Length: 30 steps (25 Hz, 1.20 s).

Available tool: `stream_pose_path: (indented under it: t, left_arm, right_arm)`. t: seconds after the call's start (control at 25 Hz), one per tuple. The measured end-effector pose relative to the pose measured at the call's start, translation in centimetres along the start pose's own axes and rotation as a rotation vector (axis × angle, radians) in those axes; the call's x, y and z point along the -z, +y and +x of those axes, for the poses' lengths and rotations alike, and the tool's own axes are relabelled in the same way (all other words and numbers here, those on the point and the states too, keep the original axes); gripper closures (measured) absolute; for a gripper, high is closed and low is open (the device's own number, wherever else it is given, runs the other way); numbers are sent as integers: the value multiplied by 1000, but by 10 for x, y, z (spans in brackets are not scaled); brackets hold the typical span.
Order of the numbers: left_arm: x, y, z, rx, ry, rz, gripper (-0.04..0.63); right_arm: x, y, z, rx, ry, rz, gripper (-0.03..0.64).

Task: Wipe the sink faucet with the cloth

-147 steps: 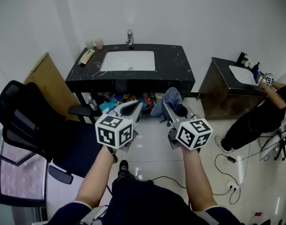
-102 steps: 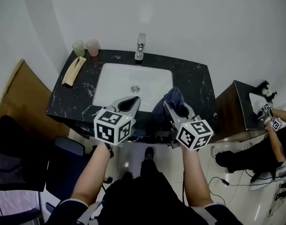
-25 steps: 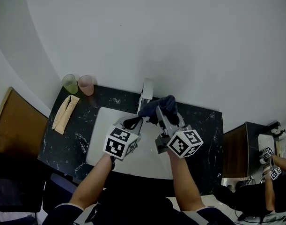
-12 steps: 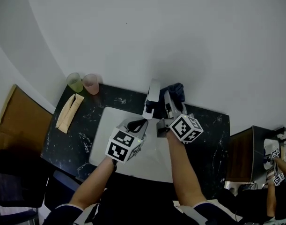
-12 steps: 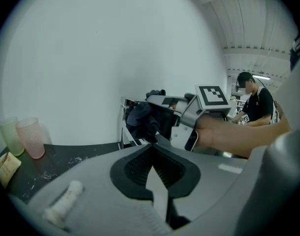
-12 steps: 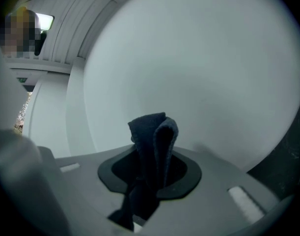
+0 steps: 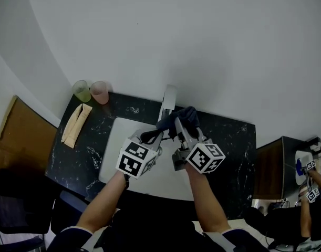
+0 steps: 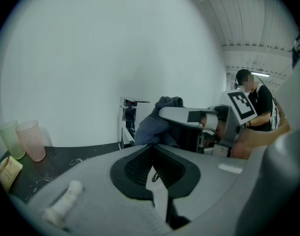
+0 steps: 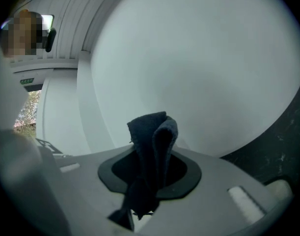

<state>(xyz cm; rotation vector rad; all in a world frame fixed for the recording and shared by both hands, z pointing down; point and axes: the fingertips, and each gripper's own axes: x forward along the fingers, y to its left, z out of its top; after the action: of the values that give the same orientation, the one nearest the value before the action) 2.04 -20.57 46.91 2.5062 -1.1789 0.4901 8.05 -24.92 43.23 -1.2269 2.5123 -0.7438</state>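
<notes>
Right claw (image 9: 150, 177) clamps blue cloth (image 9: 153, 144) beside faucet (image 7: 169, 95); left claw (image 8: 152, 164) shut, empty. Cloth may slip out while rubbing.

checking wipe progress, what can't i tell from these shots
- Whether the cloth touches the faucet: in the head view the cloth covers the spout; in the left gripper view they overlap.
- The faucet in the right gripper view: out of frame, only cloth and wall.
- Drain of the sink: head view, under the left gripper or right gripper.
- The tan item: too small to name.
</notes>
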Motion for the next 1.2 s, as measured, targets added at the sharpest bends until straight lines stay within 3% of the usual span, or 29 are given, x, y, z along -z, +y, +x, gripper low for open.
stream_pose_path:
  t: [0.16, 0.36, 0.6, 0.92, 1.08, 1.2]
  left_arm:
    - [1, 2, -1, -5, 2, 4, 594]
    - [4, 0, -1, -12, 21, 13, 594]
    - [5, 9, -7, -51, 30, 19, 594]
    - [5, 12, -10, -66, 32, 27, 594]
    - [2, 12, -8, -62, 26, 35, 594]
    - [2, 9, -6, -49, 26, 42, 594]
  right_arm:
    - [4, 11, -21, -18, 14, -18, 519]
    - [-4, -20, -23, 53, 23, -19, 520]
    - [7, -64, 20, 111, 200, -87, 518]
    - [49, -85, 73, 129, 519, -288, 517]
    - [58, -97, 80, 169, 603, -316, 517]
    - [57, -96, 81, 151, 590, -259, 517]
